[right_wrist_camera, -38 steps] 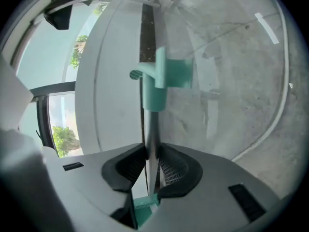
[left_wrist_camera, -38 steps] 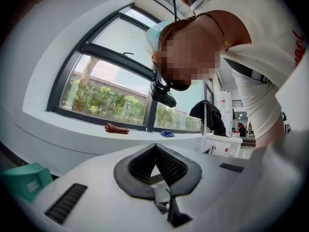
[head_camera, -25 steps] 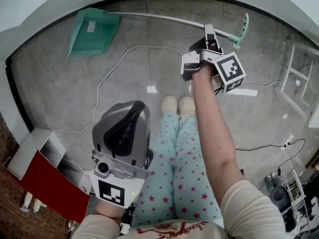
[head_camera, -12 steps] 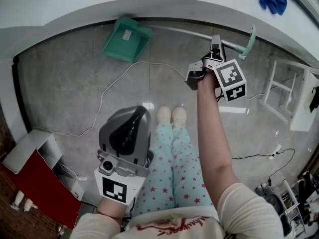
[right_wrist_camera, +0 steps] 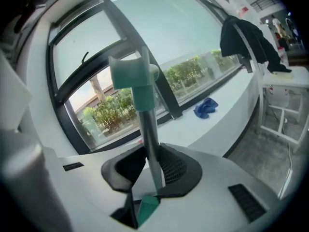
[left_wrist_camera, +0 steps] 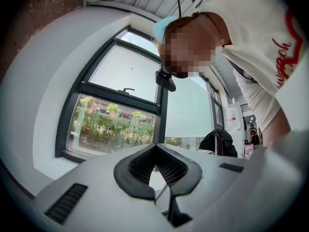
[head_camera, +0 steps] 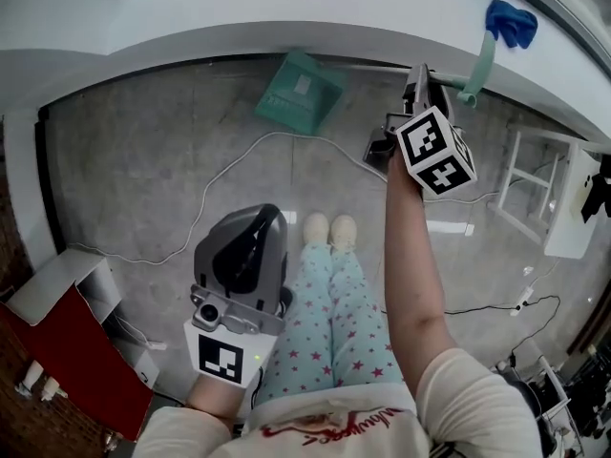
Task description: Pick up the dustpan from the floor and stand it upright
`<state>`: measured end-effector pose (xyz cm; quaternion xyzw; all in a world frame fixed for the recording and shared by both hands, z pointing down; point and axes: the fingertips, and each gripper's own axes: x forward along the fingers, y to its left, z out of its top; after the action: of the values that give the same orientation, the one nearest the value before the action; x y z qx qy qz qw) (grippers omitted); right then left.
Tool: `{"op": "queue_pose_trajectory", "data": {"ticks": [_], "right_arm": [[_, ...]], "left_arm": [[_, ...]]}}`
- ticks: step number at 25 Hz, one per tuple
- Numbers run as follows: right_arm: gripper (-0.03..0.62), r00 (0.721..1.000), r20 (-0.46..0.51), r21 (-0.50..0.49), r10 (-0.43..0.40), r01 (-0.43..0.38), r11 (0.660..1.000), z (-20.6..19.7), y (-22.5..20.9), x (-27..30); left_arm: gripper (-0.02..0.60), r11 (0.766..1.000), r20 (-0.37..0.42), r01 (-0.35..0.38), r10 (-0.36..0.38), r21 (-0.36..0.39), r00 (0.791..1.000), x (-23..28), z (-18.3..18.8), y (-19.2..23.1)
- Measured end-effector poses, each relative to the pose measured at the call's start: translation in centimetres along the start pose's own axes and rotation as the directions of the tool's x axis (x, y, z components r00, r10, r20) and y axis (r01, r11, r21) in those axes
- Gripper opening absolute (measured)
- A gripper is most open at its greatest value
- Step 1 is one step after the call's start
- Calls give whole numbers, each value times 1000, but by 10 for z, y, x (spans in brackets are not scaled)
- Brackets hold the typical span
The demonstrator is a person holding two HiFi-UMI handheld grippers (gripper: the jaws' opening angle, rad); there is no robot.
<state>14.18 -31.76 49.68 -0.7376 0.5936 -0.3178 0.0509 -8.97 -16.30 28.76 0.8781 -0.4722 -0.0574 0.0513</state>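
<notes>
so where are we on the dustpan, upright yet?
Done: the right gripper is clamped on the dustpan's metal handle, below its green grip. In hand: the handle slants across the head view, with the green pan low by the white ledge, so not upright. Left: stand it up, let go. The left gripper is shut and empty.

Bare floor (head_camera: pixel 134 160) is lying open left of the dustpan (head_camera: pixel 301 93). A white cable (head_camera: pixel 207 194) is trailing across it. The window ledge (head_camera: pixel 191 27) is closing the far side, and a white rack (head_camera: pixel 530 175) is crowding the right.
</notes>
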Motion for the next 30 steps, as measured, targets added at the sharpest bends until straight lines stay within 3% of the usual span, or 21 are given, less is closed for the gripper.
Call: {"op": "queue_pose_trajectory", "data": {"ticks": [4,10,16,23,30], "right_arm": [[101,999,-9,-165,48,-49,985,11,29,7],[103,991,-72,-383,109,-128,915,1,57,22],[104,995,-70,-398,72,-94,913,-1,48,32],[103,994,-74,-446,83,-107,889,-4,49,39],[131,992,-100,-468,76,-114,876,-4,42,28]], "left_arm": [[18,1000,7,-2,2,-2,1000,1,11,0],[18,1000,10,-13,13,-21,1000,-1,17,3],[18,999,37,-27,28,-24,999,4,26,3],[18,997,-33,-7,5,-75,999,1,13,-1],[18,999,-23,8,-9,-53,1000,6,26,-13]]}}
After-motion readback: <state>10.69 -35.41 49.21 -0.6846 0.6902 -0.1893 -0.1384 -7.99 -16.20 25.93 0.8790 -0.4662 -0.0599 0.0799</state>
